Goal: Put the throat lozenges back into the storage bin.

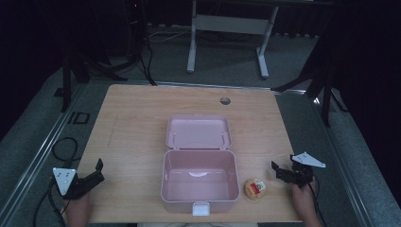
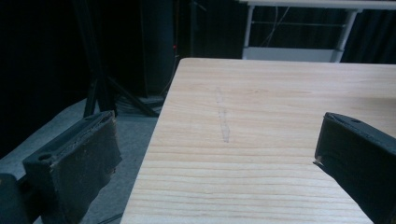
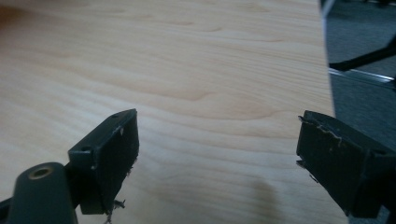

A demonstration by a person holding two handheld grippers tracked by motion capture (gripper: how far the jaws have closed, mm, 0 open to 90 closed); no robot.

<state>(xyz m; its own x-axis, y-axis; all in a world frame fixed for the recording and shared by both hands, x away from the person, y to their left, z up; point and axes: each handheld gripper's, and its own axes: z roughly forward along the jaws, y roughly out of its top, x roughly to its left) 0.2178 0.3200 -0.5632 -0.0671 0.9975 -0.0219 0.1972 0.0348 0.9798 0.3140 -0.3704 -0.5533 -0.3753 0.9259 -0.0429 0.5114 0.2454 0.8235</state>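
Observation:
A pink box (image 1: 200,182) stands open at the middle of the wooden table (image 1: 132,123), its lid (image 1: 198,132) laid flat behind it. The inside looks empty. A small round tan item with a red label (image 1: 256,188) lies just right of the box near the front edge. My left gripper (image 1: 98,171) is open at the table's front left corner, and the left gripper view shows its jaws wide apart (image 2: 215,128) over bare wood (image 2: 261,102). My right gripper (image 1: 282,163) is open at the front right, right of the round item, its jaws (image 3: 217,123) spread over bare wood (image 3: 187,60).
A cable hole (image 1: 225,100) sits near the table's far edge. Black stand legs stand on the floor at the left (image 1: 71,71) and right (image 1: 326,90). A white desk frame (image 1: 227,23) is behind the table. The table's left edge (image 2: 159,126) drops to grey floor.

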